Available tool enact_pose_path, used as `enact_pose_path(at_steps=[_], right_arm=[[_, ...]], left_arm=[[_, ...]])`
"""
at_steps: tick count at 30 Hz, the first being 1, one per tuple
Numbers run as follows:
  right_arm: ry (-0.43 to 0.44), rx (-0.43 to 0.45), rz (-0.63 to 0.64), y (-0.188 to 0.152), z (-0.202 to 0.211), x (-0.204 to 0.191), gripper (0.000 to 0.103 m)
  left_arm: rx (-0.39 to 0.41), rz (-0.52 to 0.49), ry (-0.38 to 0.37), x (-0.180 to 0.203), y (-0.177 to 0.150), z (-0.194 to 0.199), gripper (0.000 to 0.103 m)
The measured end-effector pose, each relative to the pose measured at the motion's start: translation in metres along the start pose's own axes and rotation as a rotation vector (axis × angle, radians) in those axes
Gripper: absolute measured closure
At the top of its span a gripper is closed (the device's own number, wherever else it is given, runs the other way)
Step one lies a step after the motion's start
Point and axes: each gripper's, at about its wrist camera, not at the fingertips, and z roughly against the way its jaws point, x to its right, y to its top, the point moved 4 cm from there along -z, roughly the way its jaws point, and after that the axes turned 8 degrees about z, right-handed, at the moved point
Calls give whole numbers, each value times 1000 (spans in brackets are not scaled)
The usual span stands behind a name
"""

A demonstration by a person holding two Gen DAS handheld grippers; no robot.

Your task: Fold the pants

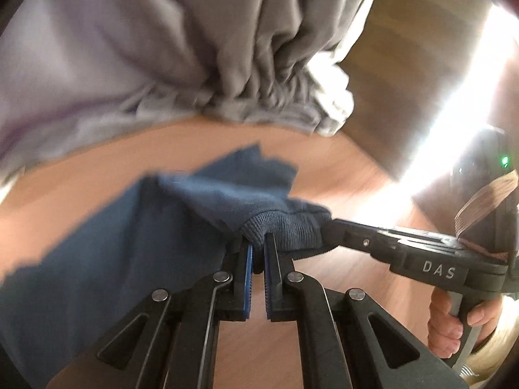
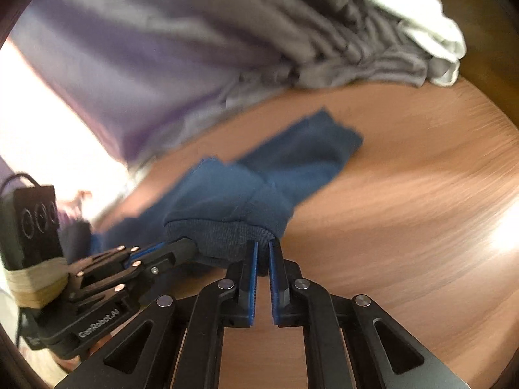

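Nearest, the left hand-held gripper (image 1: 258, 243) and right hand-held gripper (image 2: 263, 246) each pinch the ribbed waistband of the blue pants (image 2: 259, 175). Keep that band taut and level. The legs trail across the table (image 2: 405, 194) toward a grey clothes pile (image 2: 259, 32) at its far edge.

Grey garment (image 1: 253, 52); white cloth (image 2: 431, 32); wooden table (image 2: 405, 194)

"DAS" on the right gripper (image 1: 324, 227); "GenRobot.AI" on the left gripper (image 2: 191, 246)
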Motion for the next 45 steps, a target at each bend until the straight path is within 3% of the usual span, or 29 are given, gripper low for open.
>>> enact_pose_path(at_steps=[7, 15, 25, 27, 28, 29, 31, 37, 40, 45], right_arm=[[1, 131, -98, 50, 28, 14, 95], [-34, 154, -214, 79, 16, 47, 95], [-145, 90, -303, 80, -18, 91, 95], [-143, 82, -292, 77, -23, 90, 89], [-141, 75, -285, 75, -26, 88, 81], [-137, 67, -277, 73, -29, 86, 74], [-129, 48, -271, 68, -36, 82, 74], [-127, 64, -257, 61, -47, 77, 74], [-134, 84, -262, 62, -51, 78, 74], [-138, 98, -269, 65, -58, 78, 74]], left_arm=[[-21, -79, -64, 15, 72, -19, 96], [-140, -168, -110, 21, 111, -84, 96], [-220, -202, -120, 7, 115, -139, 91], [-235, -227, -128, 7, 116, -145, 80], [-239, -238, -129, 8, 116, -146, 69], [-237, -257, -121, 8, 117, -146, 64], [-205, -316, -88, 7, 121, -141, 58], [-236, -444, -32, -15, 125, -147, 57], [-311, -410, -68, -29, 121, -165, 57], [-353, -378, -102, -36, 116, -183, 58]])
